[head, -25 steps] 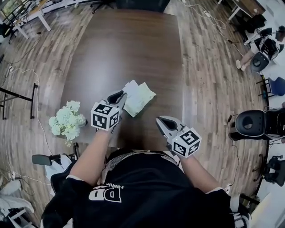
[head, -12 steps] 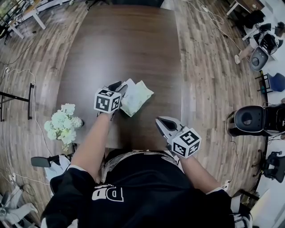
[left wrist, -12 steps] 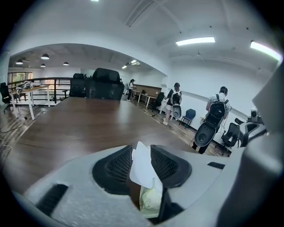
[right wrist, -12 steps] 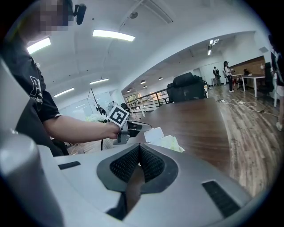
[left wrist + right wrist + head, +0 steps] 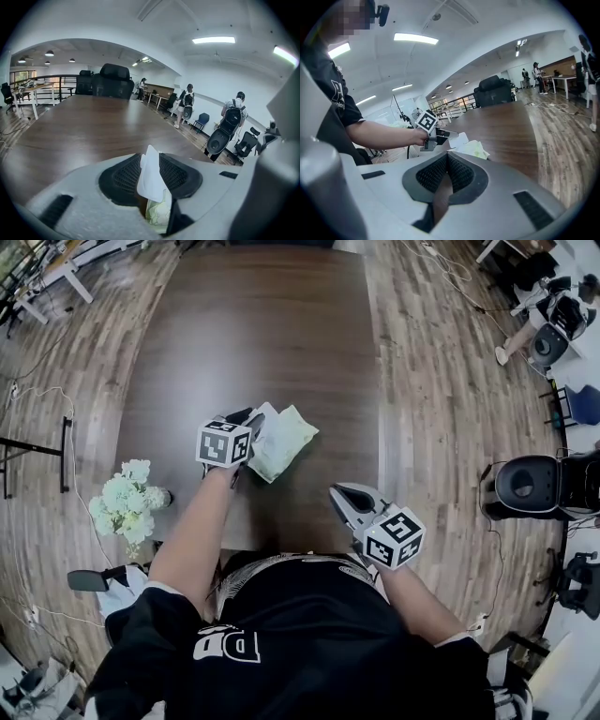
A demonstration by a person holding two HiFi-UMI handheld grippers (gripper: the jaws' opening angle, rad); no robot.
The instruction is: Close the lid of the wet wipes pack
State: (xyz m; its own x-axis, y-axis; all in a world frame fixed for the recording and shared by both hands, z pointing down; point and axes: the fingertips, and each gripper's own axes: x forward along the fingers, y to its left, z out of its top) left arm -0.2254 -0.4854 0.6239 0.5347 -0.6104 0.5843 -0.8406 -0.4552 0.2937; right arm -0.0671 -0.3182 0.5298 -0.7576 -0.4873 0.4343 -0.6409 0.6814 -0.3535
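The wet wipes pack, pale green, lies on the brown table with its white lid flap raised at the left end. My left gripper is at that flap. In the left gripper view the flap stands between the jaws, which are opening, and the green pack shows below it. My right gripper hovers near the table's front edge, well clear of the pack, shut with nothing in it. From the right gripper view the pack and the left gripper are visible ahead.
A bunch of white flowers stands beside the table's front left corner. A black office chair is on the wooden floor to the right. More chairs and people are at the room's far side.
My left gripper has moved forward and down to the pack's raised flap. The right gripper has hardly moved.
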